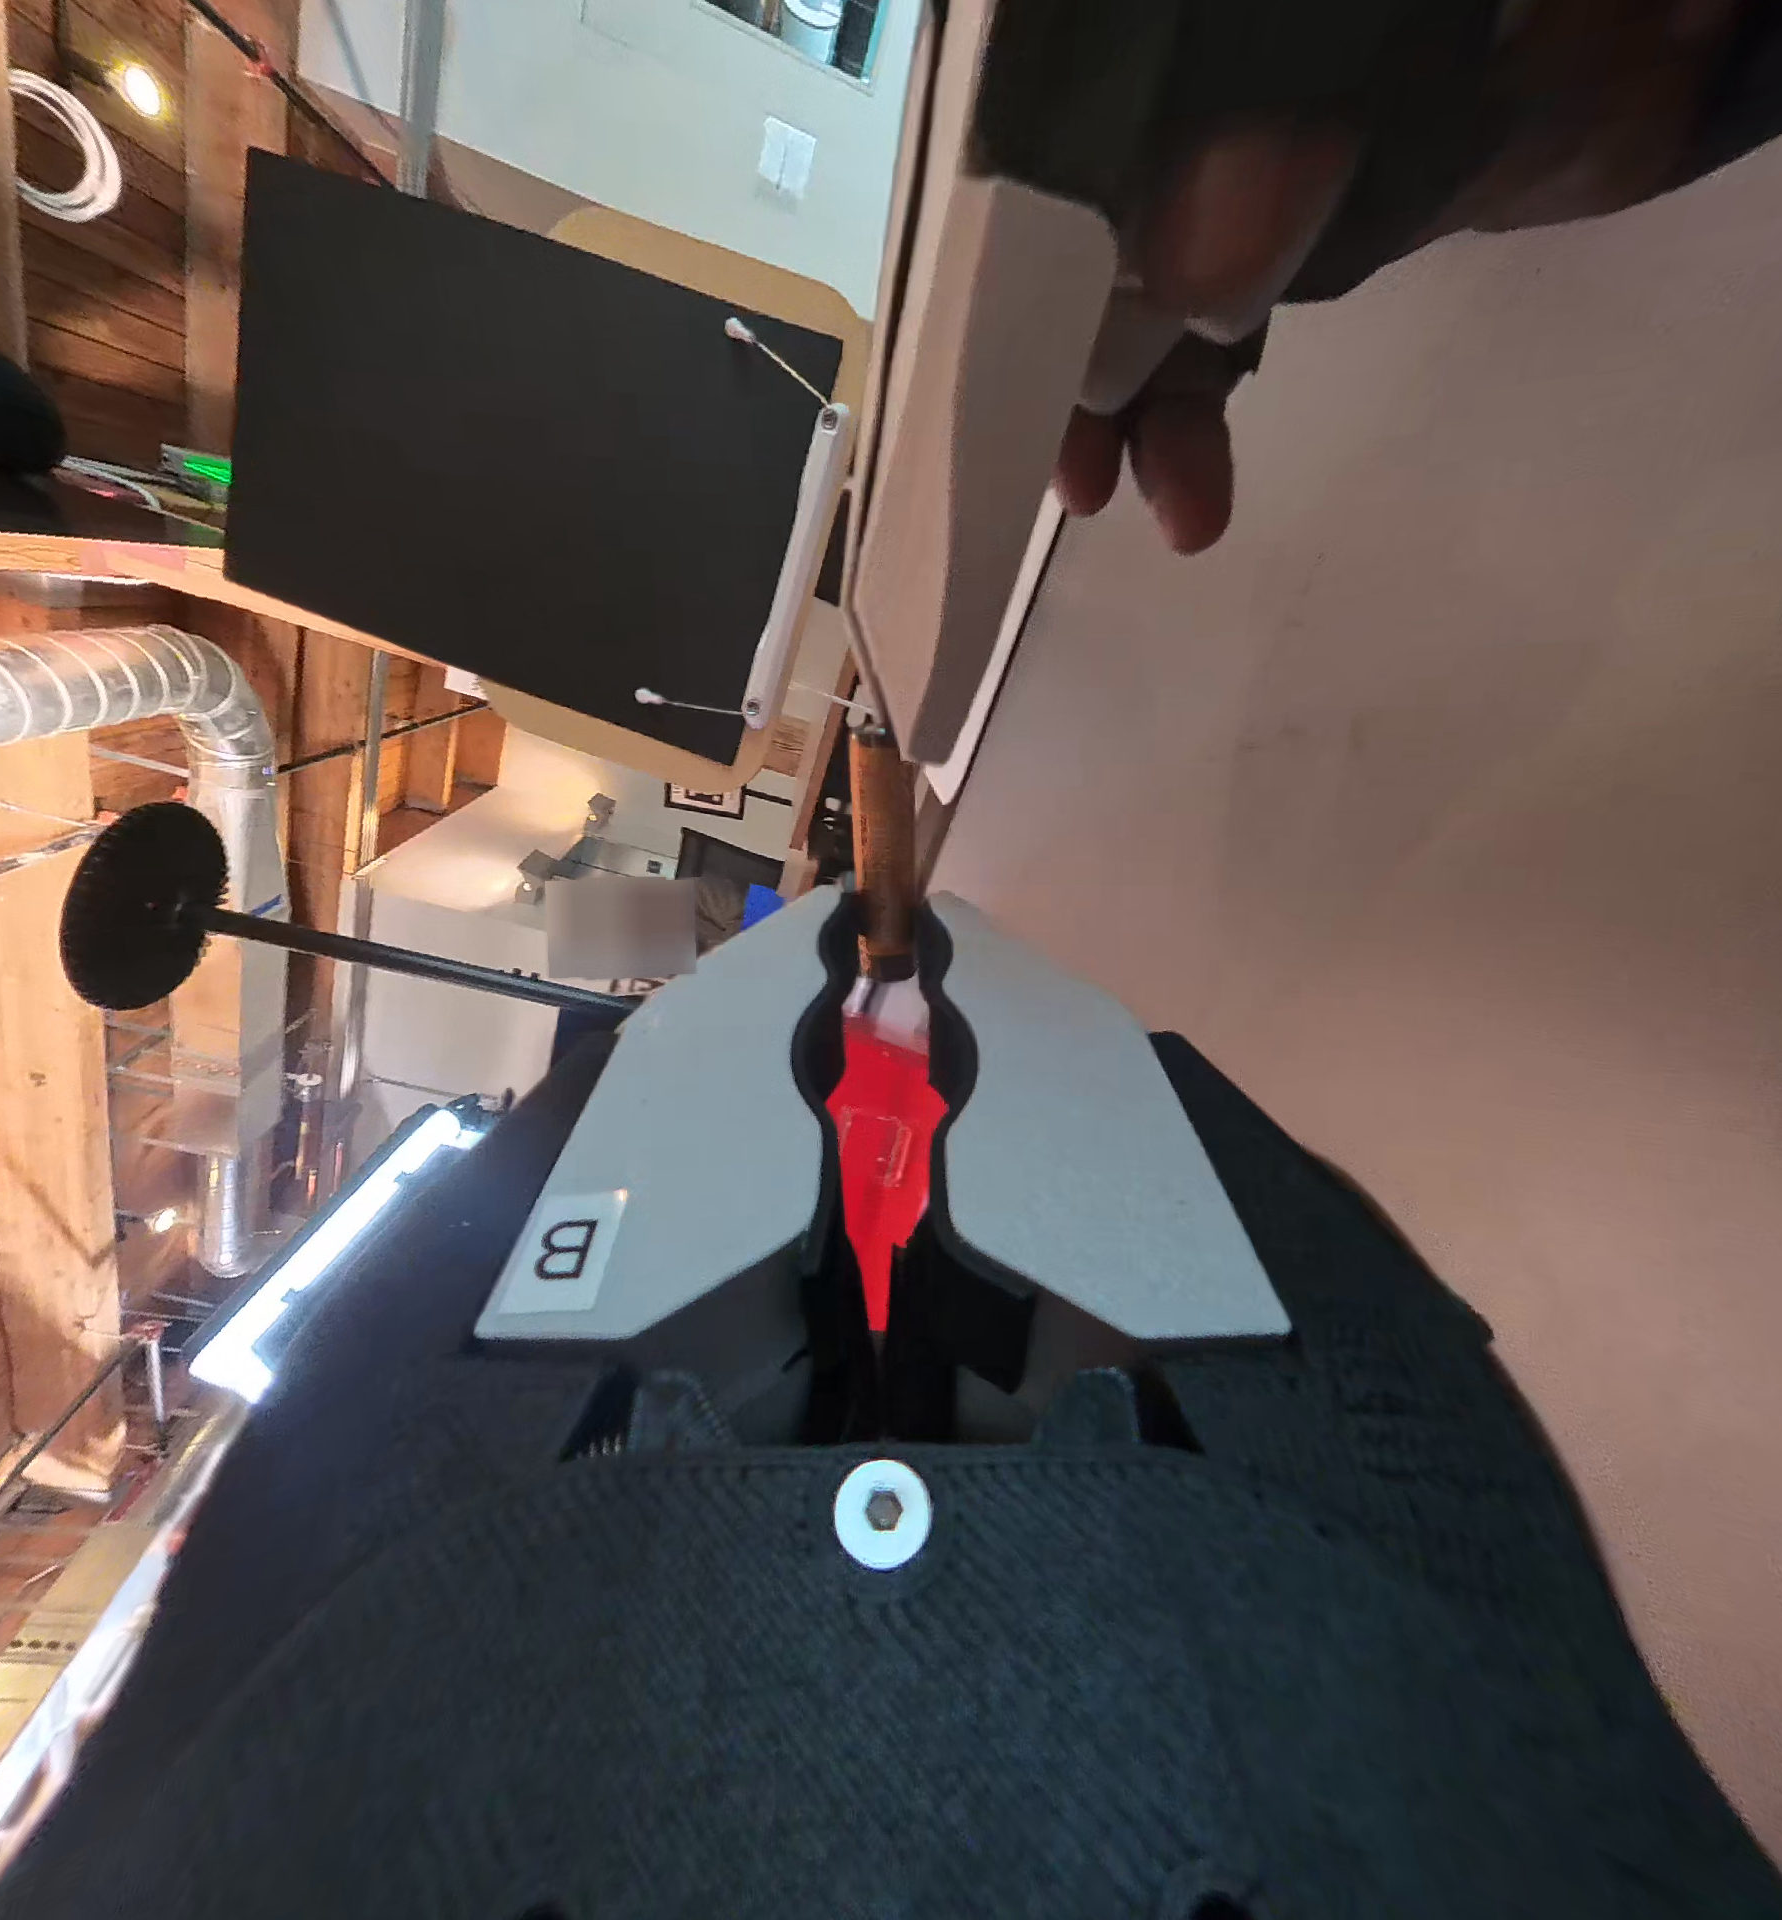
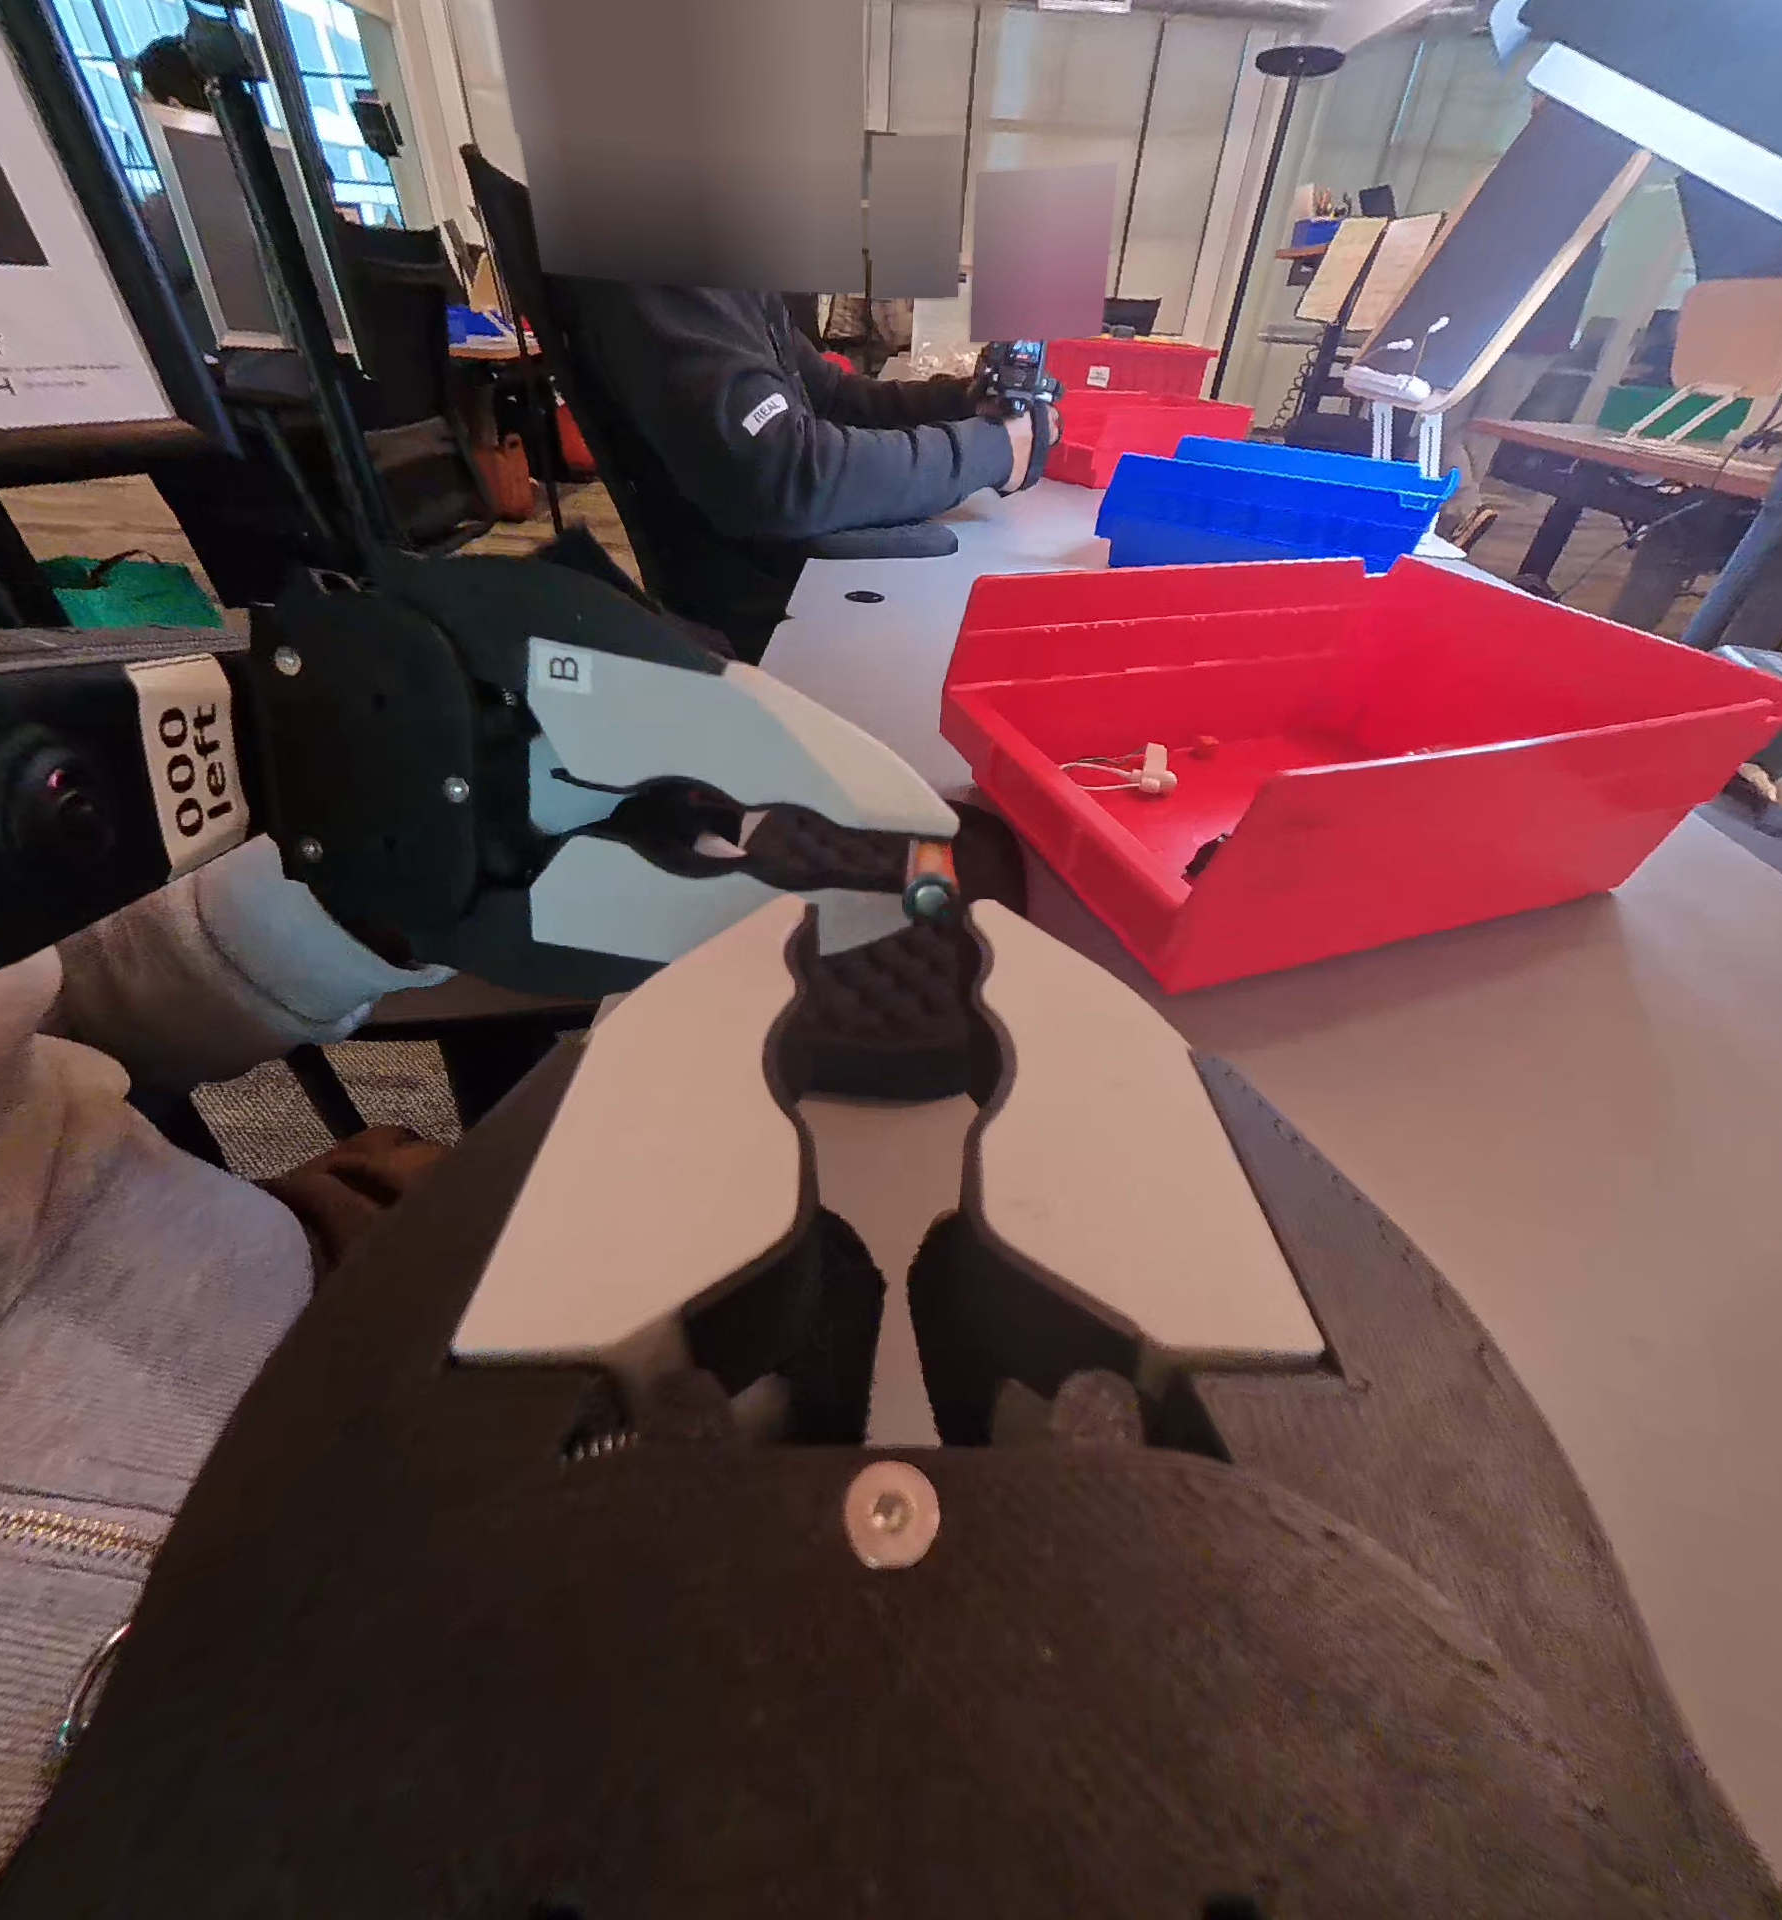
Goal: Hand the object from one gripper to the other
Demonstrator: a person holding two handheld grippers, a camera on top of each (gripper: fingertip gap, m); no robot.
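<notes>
Grey table (workshop, red bin); left gripper clamps battery; right gripper spread wide.

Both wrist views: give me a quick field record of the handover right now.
object: slim copper-brown cylinder
holder: left tongs, shut on it, end sticking out past the tips
receiver: right tongs, open, tips either side of the protruding end, not gripping
nearest bin: red bin on grey table
stage: transfer not yet made
</notes>
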